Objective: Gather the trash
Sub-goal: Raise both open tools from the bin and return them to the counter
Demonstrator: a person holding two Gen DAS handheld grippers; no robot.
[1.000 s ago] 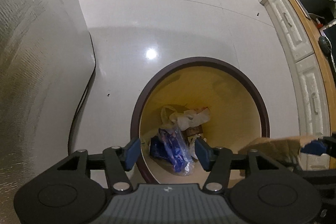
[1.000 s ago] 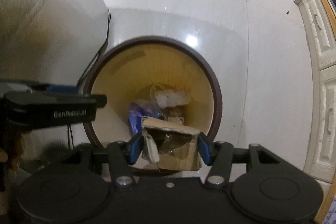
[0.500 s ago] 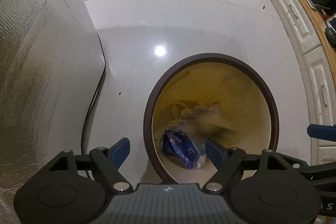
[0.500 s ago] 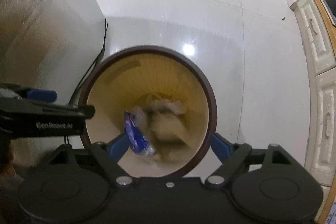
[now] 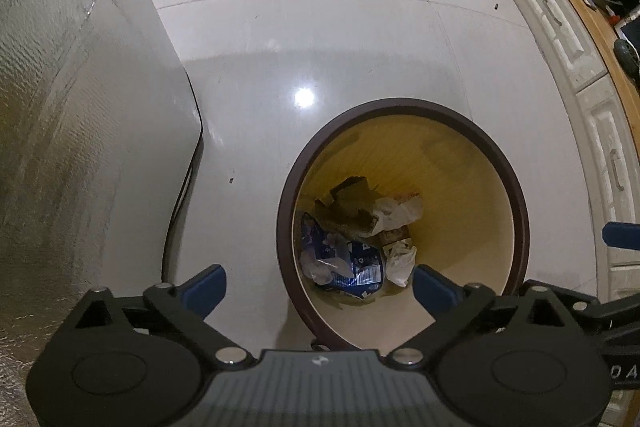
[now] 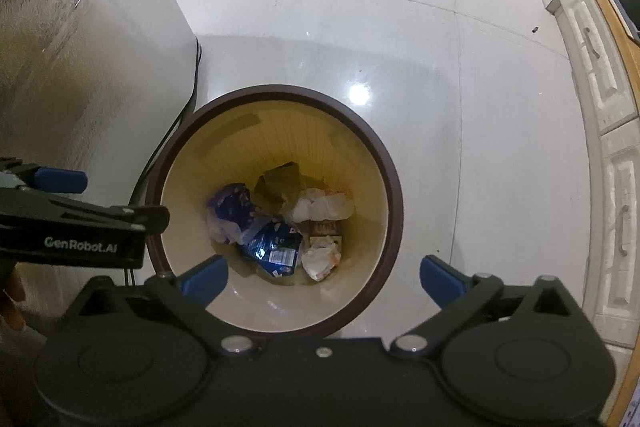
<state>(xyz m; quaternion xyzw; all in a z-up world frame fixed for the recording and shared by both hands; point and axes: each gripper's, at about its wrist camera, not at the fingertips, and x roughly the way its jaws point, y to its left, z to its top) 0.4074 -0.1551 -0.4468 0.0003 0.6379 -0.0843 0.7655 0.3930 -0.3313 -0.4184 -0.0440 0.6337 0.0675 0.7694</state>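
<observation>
Both hand-held grippers [image 5: 316, 287] [image 6: 322, 277] opening wide, nothing between.

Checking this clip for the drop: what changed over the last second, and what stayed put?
The right gripper let go of the torn cardboard box; it fell into the brown-rimmed waste bin and lies on the trash. The blue snack wrapper shifted. Both grippers' jaws are opening, nothing between them; the left gripper was already empty. The bin and the white plastic bag stayed.

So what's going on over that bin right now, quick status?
Both grippers, left and right, opening, nothing between the jaws. Cardboard piece lies in the bin with wrappers. Nothing in the way.
</observation>
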